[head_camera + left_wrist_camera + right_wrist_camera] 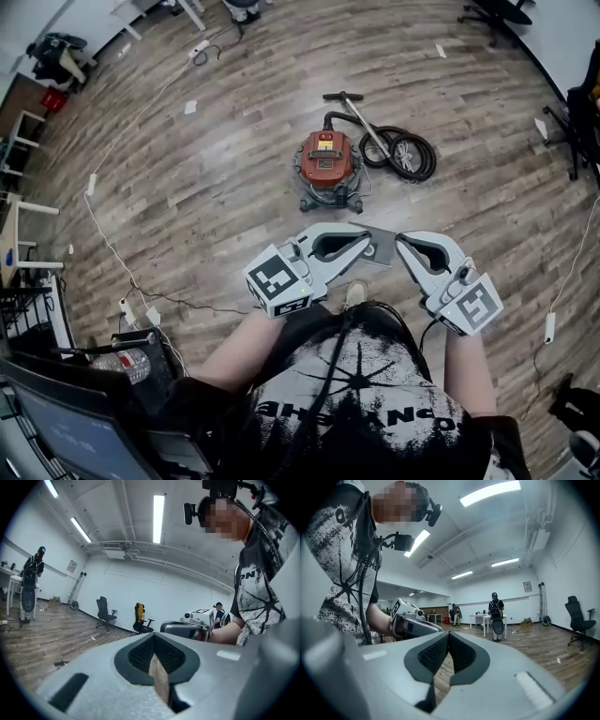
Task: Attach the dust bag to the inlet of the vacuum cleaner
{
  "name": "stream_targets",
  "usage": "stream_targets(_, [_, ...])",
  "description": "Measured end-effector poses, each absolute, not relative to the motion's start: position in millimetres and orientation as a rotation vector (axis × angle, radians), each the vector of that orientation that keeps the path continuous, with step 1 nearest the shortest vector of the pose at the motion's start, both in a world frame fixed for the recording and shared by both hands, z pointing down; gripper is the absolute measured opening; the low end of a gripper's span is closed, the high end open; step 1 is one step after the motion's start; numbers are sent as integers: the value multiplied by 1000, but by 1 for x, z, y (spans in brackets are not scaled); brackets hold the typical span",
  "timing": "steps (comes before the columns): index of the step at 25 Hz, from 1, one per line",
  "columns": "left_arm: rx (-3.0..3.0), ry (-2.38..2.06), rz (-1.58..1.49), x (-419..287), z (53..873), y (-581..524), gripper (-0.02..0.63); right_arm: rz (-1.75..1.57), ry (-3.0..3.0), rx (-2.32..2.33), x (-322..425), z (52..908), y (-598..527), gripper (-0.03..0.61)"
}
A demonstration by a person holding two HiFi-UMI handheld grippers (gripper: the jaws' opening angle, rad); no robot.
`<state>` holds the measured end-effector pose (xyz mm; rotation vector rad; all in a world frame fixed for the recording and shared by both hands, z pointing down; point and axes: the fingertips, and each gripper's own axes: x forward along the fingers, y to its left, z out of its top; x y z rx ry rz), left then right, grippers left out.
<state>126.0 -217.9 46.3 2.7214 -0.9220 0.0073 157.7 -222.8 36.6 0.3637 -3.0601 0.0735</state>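
One vacuum cleaner point(326, 167), a red cylindrical drum on a dark base, stands on the wood-plank floor point(216, 178) at upper centre of the head view. One black hose point(409, 155) lies coiled at its right. Two grey moulded grippers sit below it, tips nearly meeting: left gripper point(379, 250) and right gripper point(402, 244). Each has dark ribbed pads pressed together with nothing between them.

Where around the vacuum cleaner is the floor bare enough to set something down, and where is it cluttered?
Bare floor: left of the vacuum cleaner, out to the white cable, and right of the coiled hose, toward the chair base. Crowded: the vacuum cleaner's right side, where the coiled hose and wand lie, and the lower left by the laptop.
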Motion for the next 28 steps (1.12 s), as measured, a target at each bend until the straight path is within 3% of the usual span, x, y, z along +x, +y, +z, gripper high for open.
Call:
stream_targets(7, [2726, -913, 27, 127, 47, -218, 2, 153, -3095, 379, 151, 42, -232, 6])
stream_targets(28, [2867, -575, 116, 19, 74, -268, 2, 144, -2844, 834, 60, 71, -288, 6])
